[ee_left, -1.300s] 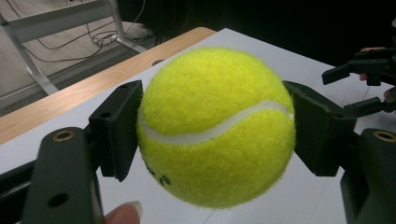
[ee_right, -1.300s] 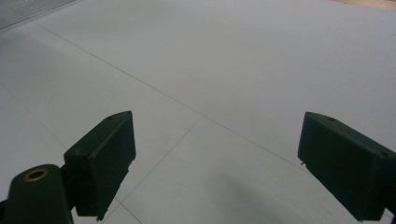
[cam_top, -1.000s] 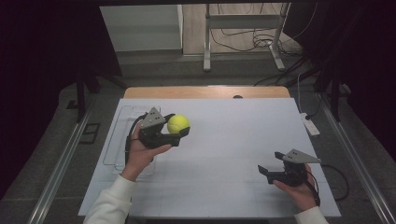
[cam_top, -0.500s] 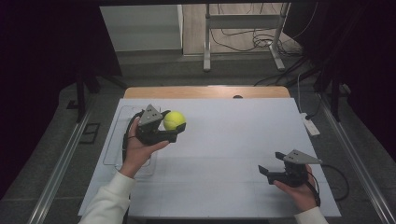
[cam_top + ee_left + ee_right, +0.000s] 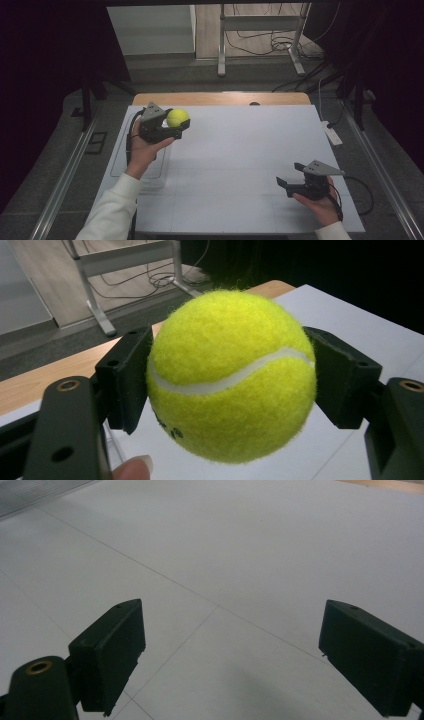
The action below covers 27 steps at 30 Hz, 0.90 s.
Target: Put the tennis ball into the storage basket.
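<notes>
Your left gripper is clamped on one tennis ball, a pad pressing on each side of it. In the left gripper view the ball sits squarely between the two black jaws, with a fingertip just below it at the bottom edge. You hold it up off the bench, over the far-left part of the white surface.

Ball look: fuzzy yellow-green felt, one white curved seam running across the front, small dark print low on the left side, too small to read. No visible squash from the pads.

Your right gripper has its jaws spread wide with nothing between them; it sits low at the near-right of the bench, well apart from the ball. In the right gripper view white bench surface with thin lines across it lies beyond the jaws.

Count: one ball, two grippers. A clear flat tray lies at the left edge of the bench, beneath your left forearm.
</notes>
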Tool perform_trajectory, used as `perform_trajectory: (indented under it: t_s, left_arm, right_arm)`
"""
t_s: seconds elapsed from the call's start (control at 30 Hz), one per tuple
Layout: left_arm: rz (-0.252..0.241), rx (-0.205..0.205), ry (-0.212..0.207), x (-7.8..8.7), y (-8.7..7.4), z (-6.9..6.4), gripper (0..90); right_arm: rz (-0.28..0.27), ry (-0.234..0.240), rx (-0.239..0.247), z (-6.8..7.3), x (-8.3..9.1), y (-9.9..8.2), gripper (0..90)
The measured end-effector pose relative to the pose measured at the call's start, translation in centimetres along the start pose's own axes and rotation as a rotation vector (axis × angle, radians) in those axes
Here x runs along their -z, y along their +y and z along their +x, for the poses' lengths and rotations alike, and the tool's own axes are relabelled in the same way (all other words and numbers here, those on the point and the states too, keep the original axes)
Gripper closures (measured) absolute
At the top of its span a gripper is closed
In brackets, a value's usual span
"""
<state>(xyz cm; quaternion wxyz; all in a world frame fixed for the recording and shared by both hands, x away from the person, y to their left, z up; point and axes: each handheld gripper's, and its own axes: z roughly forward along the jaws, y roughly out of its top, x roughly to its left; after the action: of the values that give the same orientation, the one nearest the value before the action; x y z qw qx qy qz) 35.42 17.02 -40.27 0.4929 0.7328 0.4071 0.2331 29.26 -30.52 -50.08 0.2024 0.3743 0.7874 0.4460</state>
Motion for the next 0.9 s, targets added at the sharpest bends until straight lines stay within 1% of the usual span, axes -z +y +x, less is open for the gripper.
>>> perform_trajectory:
  t_s: [0.23, 0.6, 0.9]
  left_arm:
    - [0.002, 0.023, 0.029, -0.2, 0.1, 1.2, 26.5]
    - [0.007, 0.044, 0.061, -0.7, 0.1, 2.4, 26.5]
    - [0.009, 0.059, 0.082, -0.8, 0.1, 3.3, 26.5]
  right_arm:
    - [0.003, -0.002, -0.008, -0.1, -0.1, -0.1, 11.8]
    - [0.004, -0.001, -0.006, -0.1, -0.1, -0.1, 11.8]
    - [0.008, -0.003, -0.003, -0.1, -0.1, -0.1, 11.8]
